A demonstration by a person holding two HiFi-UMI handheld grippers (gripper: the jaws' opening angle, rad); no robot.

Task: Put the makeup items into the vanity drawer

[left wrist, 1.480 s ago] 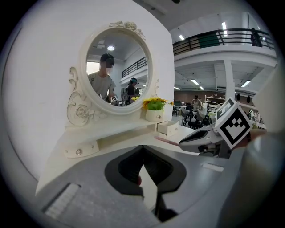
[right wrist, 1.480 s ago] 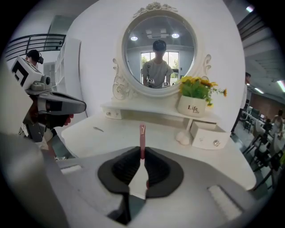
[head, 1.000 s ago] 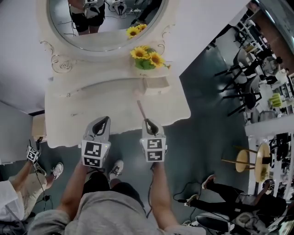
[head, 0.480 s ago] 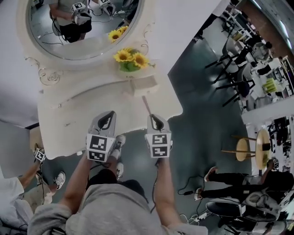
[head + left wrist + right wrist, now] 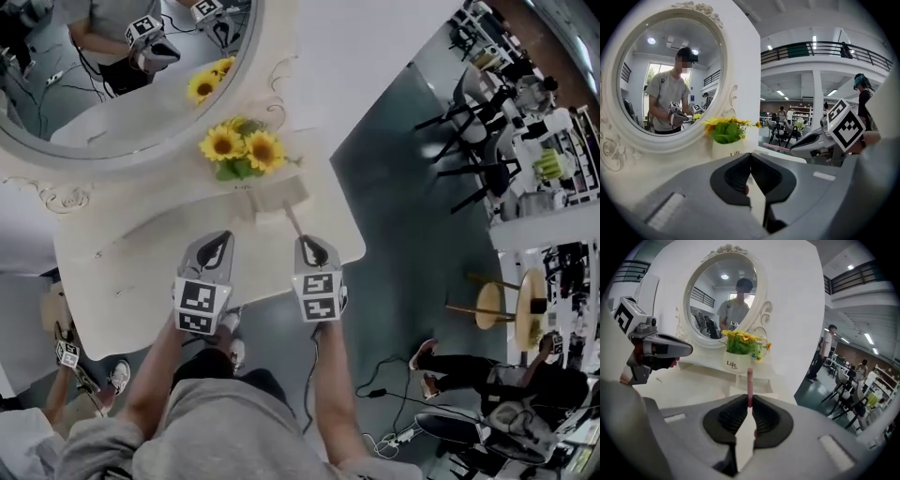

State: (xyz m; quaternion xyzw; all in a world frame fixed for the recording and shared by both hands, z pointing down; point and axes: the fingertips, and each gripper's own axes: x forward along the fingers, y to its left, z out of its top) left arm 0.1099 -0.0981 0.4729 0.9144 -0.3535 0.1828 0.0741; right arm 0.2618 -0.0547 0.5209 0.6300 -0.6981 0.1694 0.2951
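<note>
Both grippers have pushed in over the vanity top (image 5: 131,262) since a second ago. That brings the pink makeup pencil (image 5: 292,222), pinched at its base by the right gripper (image 5: 310,246), up to the small open drawer (image 5: 274,198) beneath the sunflower pot (image 5: 239,159). Delivery looks under way, and next the tip must clear the drawer's front edge before release; the left gripper (image 5: 217,243) hangs alongside, jaws pressed together on nothing evident, and the drawer's contents cannot be made out.

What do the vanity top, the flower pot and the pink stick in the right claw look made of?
Cream ornate vanity table: painted wood or moulded resin, satin; carved scrolls, uniform coat.
White flower pot: glazed ceramic or plastic; smooth, printed lettering.
Thin pink stick in right claw: likely plastic, matte; too thin to tell.
</note>
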